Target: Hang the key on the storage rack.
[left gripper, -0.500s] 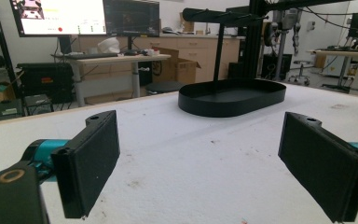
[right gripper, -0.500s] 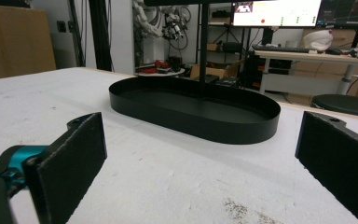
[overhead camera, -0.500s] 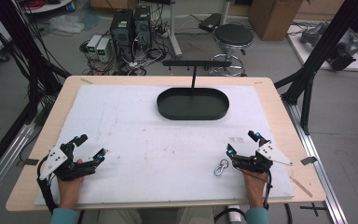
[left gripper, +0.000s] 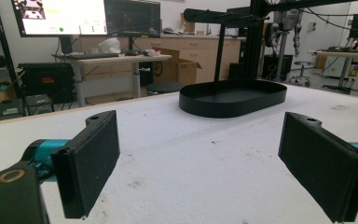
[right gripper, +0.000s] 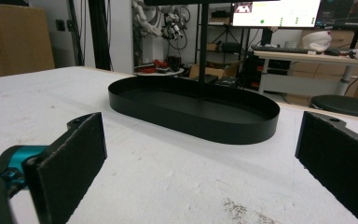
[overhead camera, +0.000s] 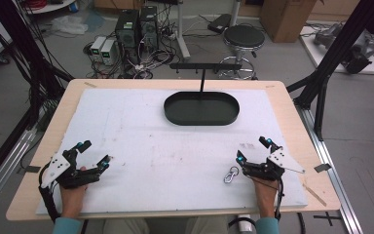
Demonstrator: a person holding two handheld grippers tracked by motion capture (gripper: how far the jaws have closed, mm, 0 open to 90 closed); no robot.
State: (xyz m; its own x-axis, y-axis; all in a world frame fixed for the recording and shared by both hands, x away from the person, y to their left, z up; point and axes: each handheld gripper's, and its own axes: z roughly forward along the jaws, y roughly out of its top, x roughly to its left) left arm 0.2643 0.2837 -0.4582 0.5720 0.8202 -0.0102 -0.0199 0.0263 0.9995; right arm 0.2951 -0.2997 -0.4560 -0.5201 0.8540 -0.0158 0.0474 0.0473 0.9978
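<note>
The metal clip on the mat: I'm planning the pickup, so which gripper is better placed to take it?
Right. The right gripper, open, sits just beside the clip; the left gripper, also open, is across the mat.

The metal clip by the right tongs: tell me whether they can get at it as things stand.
Probably yes. The clip lies bare on the white mat, just left of the right tongs, whose jaws stand open. Nothing lies between them; a short sideways move and a lowering should do.

Tongs spread wide, nothing between the jaws; black oval tray ahead on the white counter.
</note>
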